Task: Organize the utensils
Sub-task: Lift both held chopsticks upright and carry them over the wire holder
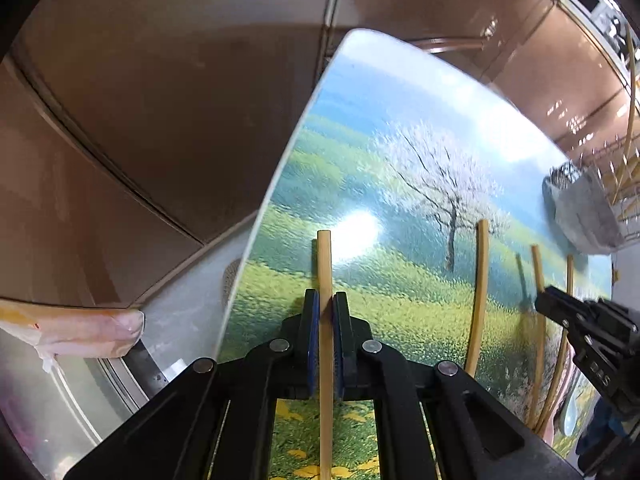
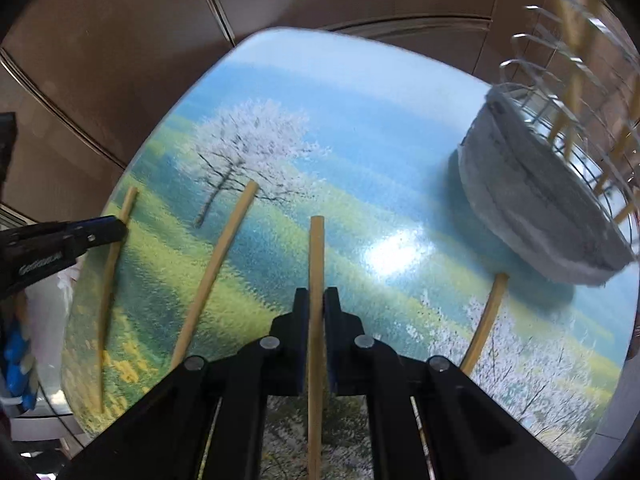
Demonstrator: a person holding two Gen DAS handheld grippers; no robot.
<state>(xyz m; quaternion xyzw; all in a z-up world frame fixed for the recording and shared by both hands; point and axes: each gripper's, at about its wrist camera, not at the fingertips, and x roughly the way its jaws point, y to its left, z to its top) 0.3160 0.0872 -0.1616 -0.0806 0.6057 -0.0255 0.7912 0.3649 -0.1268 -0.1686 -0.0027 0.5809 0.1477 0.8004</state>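
Note:
My left gripper (image 1: 326,300) is shut on a bamboo chopstick (image 1: 325,264) that runs between its blue pads, over the landscape-print table (image 1: 360,152). My right gripper (image 2: 316,296) is shut on another chopstick (image 2: 317,248). In the left wrist view the right gripper (image 1: 546,300) shows at the right edge. In the right wrist view the left gripper (image 2: 120,228) shows at the left, on its chopstick (image 2: 116,248). Loose chopsticks lie on the table: one (image 2: 218,264) left of my right gripper, one (image 2: 486,320) to its right.
A wire utensil rack (image 2: 568,120) with a grey cloth wrap (image 2: 528,200) stands at the table's right, holding several chopsticks. Brown floor tiles (image 1: 160,120) surround the table. A light blue spoon (image 1: 570,412) shows at the lower right of the left wrist view.

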